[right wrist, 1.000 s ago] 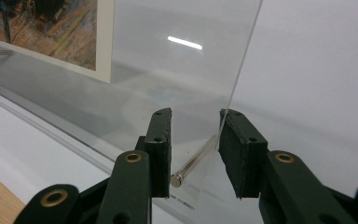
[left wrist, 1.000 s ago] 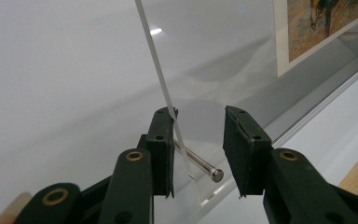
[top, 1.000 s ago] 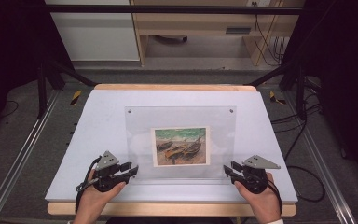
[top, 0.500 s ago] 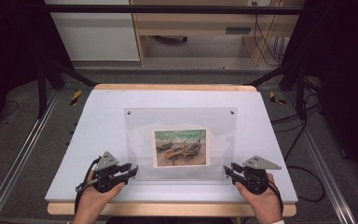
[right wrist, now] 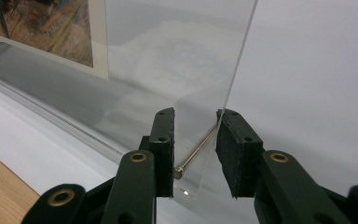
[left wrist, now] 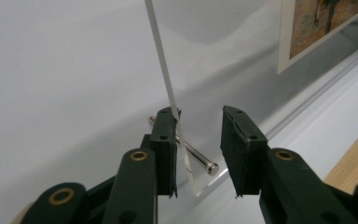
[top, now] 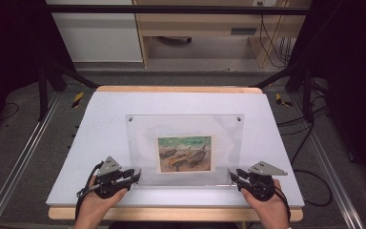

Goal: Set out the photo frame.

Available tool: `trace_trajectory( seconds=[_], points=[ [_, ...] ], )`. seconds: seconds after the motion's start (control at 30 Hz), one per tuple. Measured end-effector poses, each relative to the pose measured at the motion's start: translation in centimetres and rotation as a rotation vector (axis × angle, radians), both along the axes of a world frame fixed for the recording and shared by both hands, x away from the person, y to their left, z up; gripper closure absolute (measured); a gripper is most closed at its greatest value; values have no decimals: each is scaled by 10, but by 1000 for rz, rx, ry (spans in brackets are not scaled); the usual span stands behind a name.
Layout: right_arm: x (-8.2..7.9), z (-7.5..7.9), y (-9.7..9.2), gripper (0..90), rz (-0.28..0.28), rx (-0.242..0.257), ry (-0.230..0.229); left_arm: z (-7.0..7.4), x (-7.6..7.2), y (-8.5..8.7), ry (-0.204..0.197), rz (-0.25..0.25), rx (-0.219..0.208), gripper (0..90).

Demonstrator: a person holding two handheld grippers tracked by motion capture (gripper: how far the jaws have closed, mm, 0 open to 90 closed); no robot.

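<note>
High view: a clear frame [top: 186, 148] holding a picture [top: 185, 153] lay flat on the white tabletop [top: 100, 114], near its front edge. The left claw [top: 137, 175] sat at the frame's front left corner and the right claw [top: 230, 176] at its front right corner. Each was held by a hand [top: 95, 205] entering from the bottom edge, knuckles up, the claws pointing inward toward each other. From this height, contact with the corners could not be made out. The forearms were cut off by the bottom edge.

Left gripper view: the jaws stood narrowly apart with the frame's corner [left wrist: 186, 163] and a metal pin [left wrist: 191, 151] between them. One pad touched the clear edge; the other stood clear of it. The picture [left wrist: 317, 23] was cut off at the top right.

Right gripper view: the jaws were likewise narrowly parted around the opposite corner [right wrist: 200, 154] and its pin [right wrist: 198, 151]. One pad touched the pane's edge, the other the pin's head; a firm grip could not be confirmed. The picture [right wrist: 46, 23] was cropped at the top left.
</note>
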State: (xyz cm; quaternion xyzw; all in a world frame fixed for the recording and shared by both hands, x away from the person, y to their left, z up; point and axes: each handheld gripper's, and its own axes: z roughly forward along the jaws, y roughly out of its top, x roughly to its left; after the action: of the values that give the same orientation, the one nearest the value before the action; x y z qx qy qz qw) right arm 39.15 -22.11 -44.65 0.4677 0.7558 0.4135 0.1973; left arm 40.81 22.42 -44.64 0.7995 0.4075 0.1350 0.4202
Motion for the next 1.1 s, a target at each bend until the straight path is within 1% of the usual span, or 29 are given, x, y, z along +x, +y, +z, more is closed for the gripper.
trace_trajectory(
  seconds=[0.13,0.2,0.43,0.57,1.1],
  points=[
    [-2,0,0,678,-4,9,12,0,-1,0,2,-1,-2,658],
    [-2,0,0,678,-1,6,10,-1,-1,0,4,-1,-5,659],
    [-3,-1,0,678,5,-3,4,-1,-1,1,12,-14,8,661],
    [-4,-2,0,678,3,0,12,-1,-1,1,23,-15,3,664],
    [-6,-3,0,678,6,-3,8,-1,-1,1,25,-26,16,664]
  ],
)
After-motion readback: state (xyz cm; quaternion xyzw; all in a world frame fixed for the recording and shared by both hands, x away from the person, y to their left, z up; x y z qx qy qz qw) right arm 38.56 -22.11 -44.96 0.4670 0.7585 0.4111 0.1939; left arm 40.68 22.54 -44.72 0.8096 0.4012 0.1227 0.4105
